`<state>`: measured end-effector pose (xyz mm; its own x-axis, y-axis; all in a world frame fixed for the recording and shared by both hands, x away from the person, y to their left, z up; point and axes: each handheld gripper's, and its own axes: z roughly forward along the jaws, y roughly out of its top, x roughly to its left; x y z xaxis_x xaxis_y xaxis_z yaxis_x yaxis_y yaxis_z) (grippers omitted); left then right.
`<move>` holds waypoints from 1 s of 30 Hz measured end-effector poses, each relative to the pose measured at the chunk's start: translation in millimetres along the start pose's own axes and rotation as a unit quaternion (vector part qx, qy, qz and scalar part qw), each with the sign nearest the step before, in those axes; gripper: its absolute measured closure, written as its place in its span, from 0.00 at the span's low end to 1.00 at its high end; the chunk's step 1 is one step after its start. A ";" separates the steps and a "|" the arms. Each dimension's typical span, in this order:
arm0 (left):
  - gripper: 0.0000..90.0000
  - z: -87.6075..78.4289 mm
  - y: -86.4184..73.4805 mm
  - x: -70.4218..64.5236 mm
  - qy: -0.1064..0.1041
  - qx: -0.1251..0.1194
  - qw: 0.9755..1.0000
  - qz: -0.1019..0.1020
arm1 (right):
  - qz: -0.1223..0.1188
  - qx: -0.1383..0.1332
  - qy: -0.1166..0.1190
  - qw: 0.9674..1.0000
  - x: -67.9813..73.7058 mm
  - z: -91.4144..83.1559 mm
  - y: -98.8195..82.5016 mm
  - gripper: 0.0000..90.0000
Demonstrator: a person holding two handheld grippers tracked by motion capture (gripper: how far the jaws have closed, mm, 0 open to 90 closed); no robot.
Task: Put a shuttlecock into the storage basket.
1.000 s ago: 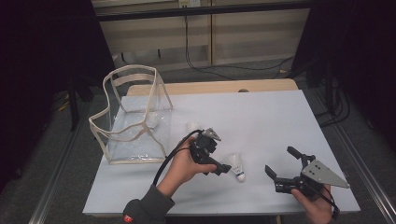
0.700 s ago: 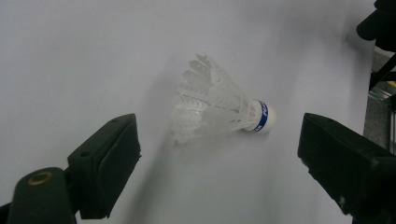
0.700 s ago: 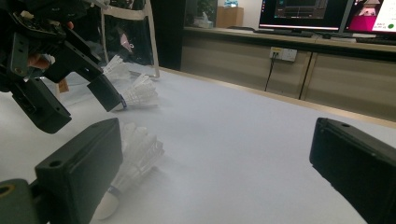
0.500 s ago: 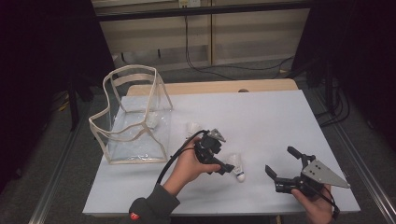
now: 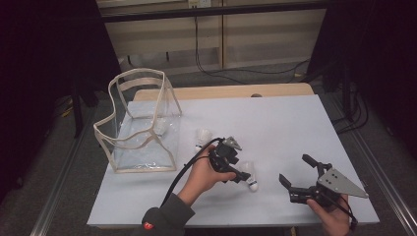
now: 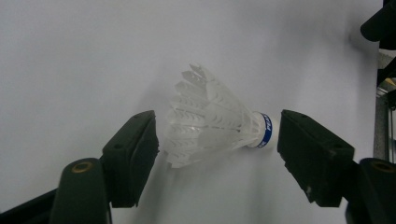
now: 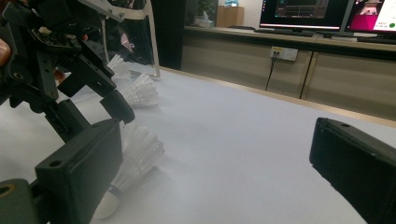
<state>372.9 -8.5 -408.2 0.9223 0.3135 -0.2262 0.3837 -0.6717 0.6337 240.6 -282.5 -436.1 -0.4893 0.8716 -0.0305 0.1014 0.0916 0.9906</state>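
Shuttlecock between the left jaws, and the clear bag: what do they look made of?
Shuttlecock: the skirt looks like white moulded plastic, with regular ribbed vanes, though real feather can't be ruled out; white rounded base with a blue band, cork or foam, unclear. The left gripper has just been closing around it, pads not touching yet. Clear bag: transparent, glossy soft vinyl by the reflections, with beige fabric-like edging.

In the high view the left gripper and its hand cover most of the shuttlecock between the fingers, leaving its cork end and a few feathers visible. In the left gripper view the blue band's lettering is too small to read. In the right gripper view the near left finger hides part of that shuttlecock, and the picture's edge cuts off the right finger.
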 end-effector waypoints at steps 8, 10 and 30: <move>0.46 6.1 0.8 0.8 -0.011 0.002 1.000 0.008 | 0.000 0.002 0.000 1.000 0.0 0.4 -0.3 0.03; 0.50 7.6 0.9 0.9 -0.014 0.003 1.000 0.012 | 0.000 0.002 0.000 1.000 0.2 0.4 -0.4 0.03; 0.80 23.9 0.9 -6.5 -0.071 0.029 0.997 0.001 | -0.001 0.003 0.001 1.000 0.4 0.9 -0.3 0.03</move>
<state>368.3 -27.3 -423.9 0.9185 0.2178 -0.3301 0.3809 -0.7116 0.5904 241.2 -281.7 -436.6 -0.4921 0.8700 -0.0316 0.1060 0.0959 0.9897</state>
